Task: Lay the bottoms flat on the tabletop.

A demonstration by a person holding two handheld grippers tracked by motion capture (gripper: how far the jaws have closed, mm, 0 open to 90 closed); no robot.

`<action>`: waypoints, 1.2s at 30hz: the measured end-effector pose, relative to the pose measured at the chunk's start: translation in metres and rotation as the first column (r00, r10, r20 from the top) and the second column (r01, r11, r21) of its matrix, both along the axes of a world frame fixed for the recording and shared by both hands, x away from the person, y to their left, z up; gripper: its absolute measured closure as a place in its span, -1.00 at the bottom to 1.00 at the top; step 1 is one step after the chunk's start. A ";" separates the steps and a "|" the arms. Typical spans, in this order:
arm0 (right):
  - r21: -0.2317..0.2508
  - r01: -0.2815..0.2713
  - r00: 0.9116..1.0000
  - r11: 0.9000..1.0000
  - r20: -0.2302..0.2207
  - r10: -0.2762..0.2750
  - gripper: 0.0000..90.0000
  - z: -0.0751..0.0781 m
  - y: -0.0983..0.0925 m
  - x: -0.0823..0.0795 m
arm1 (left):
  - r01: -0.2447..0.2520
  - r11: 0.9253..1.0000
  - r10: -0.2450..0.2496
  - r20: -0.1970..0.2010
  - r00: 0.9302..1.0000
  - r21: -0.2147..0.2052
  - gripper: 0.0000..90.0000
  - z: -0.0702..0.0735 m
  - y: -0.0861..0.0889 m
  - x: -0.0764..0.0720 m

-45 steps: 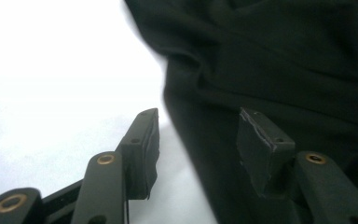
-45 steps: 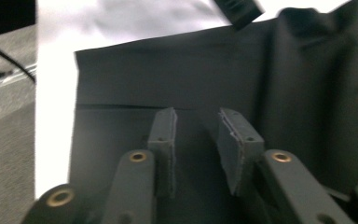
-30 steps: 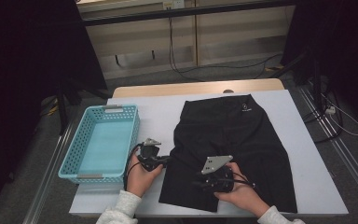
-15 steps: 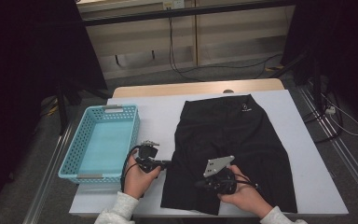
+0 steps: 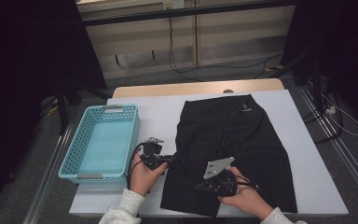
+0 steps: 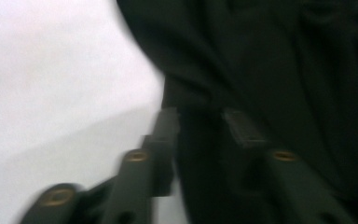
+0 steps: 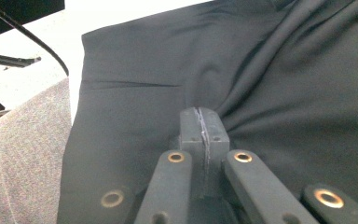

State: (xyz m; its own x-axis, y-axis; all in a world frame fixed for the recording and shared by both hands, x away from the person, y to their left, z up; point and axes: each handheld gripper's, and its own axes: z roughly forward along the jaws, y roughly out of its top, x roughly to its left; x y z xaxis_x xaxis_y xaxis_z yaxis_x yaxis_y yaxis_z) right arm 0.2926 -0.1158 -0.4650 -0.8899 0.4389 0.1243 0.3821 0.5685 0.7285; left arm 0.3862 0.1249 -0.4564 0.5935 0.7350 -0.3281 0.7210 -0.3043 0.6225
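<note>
We have a pair of black shorts [image 5: 233, 149] spread flat on the white table [image 5: 163, 112], waistband at the far end and leg hems toward us, lying right of the middle.

Our right gripper [image 7: 200, 122] sits on the near part of the shorts, its jaws pressed fully together. A thin line of cloth seems pinched between the pads, and folds fan out from that spot, so we judge it is holding a small tuck of fabric, most likely to pin or lift the near hem for a fold.

Our left gripper [image 6: 200, 128] is at the shorts' left edge, where the cloth meets the bare table. Its jaws stand a little apart and have just been opening. One jaw is over the white table and the other over the black cloth, with the edge of the shorts between them, but the pads do not press on it. The picture there is blurred, so we cannot say more than that. We take it that this hand is set to catch the side edge so both hands can move the cloth together.

A light blue basket [image 5: 72, 154] stands to the left, just beside our left hand [image 5: 144, 175], and a black cable loops from that gripper next to it. The right side of the table is bare, so nothing blocks a fold that way.
</note>
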 end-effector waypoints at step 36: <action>-0.014 0.255 0.961 0.967 0.117 -0.252 0.44 0.017 -0.044 0.017 | -0.095 0.995 0.093 0.076 0.993 0.018 0.17 0.000 0.005 0.022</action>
